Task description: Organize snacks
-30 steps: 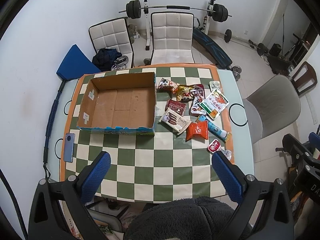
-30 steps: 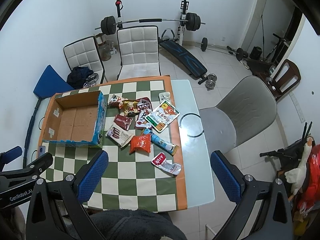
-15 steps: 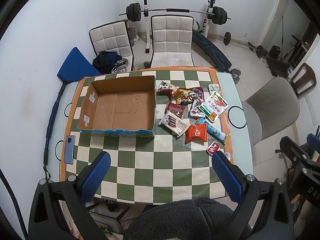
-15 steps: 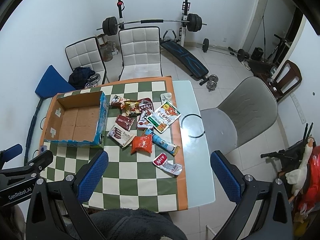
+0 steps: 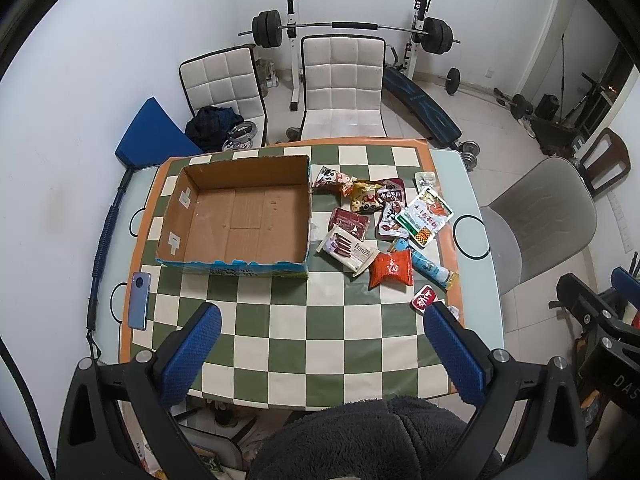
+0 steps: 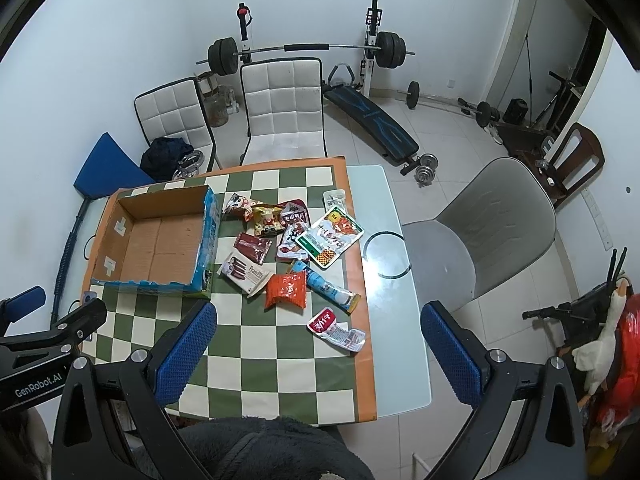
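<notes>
Cardboard box [image 5: 240, 216] is empty at 9 o'clock of the snack pile [image 5: 380, 224], both grippers [image 5: 322, 344] [image 6: 318, 340] hang wide and hold nothing, so slippery overlapping packets may slide or come two together

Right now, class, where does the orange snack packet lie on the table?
In both wrist views the orange snack packet lies right of the cardboard box, between the Franzzi wafer pack and the blue-and-white tube.

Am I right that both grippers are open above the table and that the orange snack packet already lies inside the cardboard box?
Not quite: the orange snack packet lies on the checkered cloth, right of the cardboard box, which holds nothing, as the left wrist view shows. The left gripper and right gripper are indeed open above the table.
</notes>
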Demonstrator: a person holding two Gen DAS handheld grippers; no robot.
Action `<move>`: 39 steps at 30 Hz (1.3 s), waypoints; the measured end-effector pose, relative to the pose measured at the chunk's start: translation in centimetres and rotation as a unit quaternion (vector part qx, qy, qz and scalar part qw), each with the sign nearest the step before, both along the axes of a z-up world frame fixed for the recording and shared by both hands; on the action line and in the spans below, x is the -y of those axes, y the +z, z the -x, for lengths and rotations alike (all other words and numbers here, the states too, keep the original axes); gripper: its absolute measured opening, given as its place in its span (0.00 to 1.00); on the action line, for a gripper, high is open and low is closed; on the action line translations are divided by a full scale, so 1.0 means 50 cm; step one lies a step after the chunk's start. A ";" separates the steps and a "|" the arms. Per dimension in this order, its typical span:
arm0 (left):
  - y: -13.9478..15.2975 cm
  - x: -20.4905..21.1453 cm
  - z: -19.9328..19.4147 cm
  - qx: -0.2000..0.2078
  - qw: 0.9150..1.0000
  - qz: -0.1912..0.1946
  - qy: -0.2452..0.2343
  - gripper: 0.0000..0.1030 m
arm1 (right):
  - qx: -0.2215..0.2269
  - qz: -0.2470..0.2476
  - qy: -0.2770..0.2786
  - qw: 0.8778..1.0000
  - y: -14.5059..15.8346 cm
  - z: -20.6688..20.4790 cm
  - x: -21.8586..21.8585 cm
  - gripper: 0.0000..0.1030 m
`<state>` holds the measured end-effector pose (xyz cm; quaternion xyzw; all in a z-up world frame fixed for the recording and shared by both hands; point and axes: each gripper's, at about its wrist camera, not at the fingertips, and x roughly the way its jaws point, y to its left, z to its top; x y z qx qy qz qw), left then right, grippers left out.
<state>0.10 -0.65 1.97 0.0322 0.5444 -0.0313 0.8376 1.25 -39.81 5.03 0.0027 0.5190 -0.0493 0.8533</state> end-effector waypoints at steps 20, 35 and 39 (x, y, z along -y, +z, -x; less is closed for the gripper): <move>0.002 0.000 0.001 0.002 1.000 0.000 -0.001 1.00 | 0.002 -0.002 -0.001 1.000 -0.004 0.006 0.003 1.00; -0.008 0.012 -0.044 0.016 1.000 0.001 0.001 1.00 | -0.004 -0.040 -0.018 0.999 -0.018 -0.010 -0.007 1.00; -0.050 0.002 -0.124 0.010 1.000 0.008 0.013 1.00 | -0.025 -0.102 -0.059 0.993 -0.090 -0.059 0.045 1.00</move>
